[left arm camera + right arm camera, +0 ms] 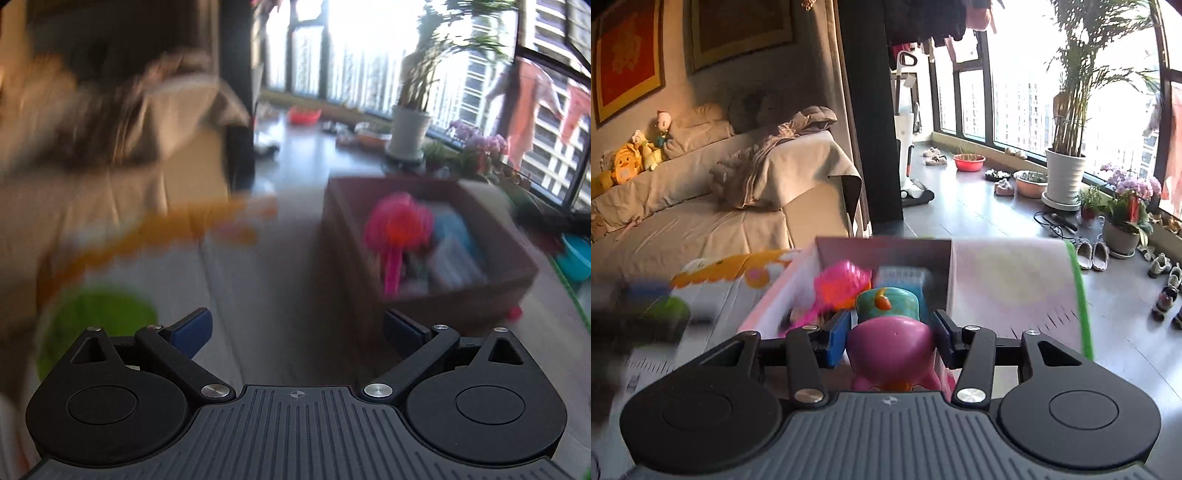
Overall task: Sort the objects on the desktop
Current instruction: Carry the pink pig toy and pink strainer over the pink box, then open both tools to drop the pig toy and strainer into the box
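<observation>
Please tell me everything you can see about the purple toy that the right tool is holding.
The purple toy looks like smooth, glossy plastic with a rounded, bulging body. A teal part with a small orange piece sits beyond it, perhaps belonging to it; pink and orange bits show underneath. The right tool grips it, one blue pad pressing each side. It hangs at the near edge of the cardboard box, which already holds other toys.
</observation>
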Motion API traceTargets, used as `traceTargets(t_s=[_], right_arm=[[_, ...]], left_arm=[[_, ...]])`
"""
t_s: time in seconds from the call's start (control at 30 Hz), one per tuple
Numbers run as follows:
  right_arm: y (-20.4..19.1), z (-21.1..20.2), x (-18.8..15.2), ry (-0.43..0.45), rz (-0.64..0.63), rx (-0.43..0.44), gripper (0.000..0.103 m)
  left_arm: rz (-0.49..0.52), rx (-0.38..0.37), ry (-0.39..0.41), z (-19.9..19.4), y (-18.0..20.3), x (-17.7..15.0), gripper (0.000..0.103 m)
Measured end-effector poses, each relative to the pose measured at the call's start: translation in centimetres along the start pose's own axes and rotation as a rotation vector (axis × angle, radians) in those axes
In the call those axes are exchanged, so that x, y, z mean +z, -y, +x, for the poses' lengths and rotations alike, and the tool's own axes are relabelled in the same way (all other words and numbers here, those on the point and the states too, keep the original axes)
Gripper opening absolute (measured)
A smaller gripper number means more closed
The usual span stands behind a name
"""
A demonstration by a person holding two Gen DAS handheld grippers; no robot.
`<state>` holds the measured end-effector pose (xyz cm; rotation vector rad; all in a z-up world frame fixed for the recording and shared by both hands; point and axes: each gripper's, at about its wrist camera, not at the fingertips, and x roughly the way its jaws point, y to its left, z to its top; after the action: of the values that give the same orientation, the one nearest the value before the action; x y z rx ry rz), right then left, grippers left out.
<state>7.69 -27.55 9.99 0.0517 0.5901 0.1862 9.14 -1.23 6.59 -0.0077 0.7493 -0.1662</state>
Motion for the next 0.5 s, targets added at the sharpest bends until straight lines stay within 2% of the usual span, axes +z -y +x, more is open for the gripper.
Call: traceTargets(t_s=[0.1,0.2,0.37,0.43,0.5], right_arm=[[-1.0,3.6,0.9,-0.05,-0.022,-0.021,0.048],[-2.1,6.5,0.5,-0.122,-0.055,-0.068,0.049],[-3.5,7.0,-1.2,-0.142,-0.111,-0.102,0.051],[-3.7,6.8,-1.3,-0.141,-0.122,-0.128,0.06],[-3.5,6.3,-1.0,-0.136,-0.118,-0.141,0.062]], left_arm=[[-0.051,-0.032,-0.074,0.2,-0.9,-2.8,0.101],[-0.045,-0.025,-0.094,-0.2,-1.2,-4.2,0.101],[-0.062,-0.014,-0.086,-0.6,-2.0,-4.8,0.102],[-0.077,-0.026,-0.084,-0.6,-2.3,-4.8,0.102],[-0.089,-0.036,-0.085,-0.6,-2.6,-4.9,0.102]])
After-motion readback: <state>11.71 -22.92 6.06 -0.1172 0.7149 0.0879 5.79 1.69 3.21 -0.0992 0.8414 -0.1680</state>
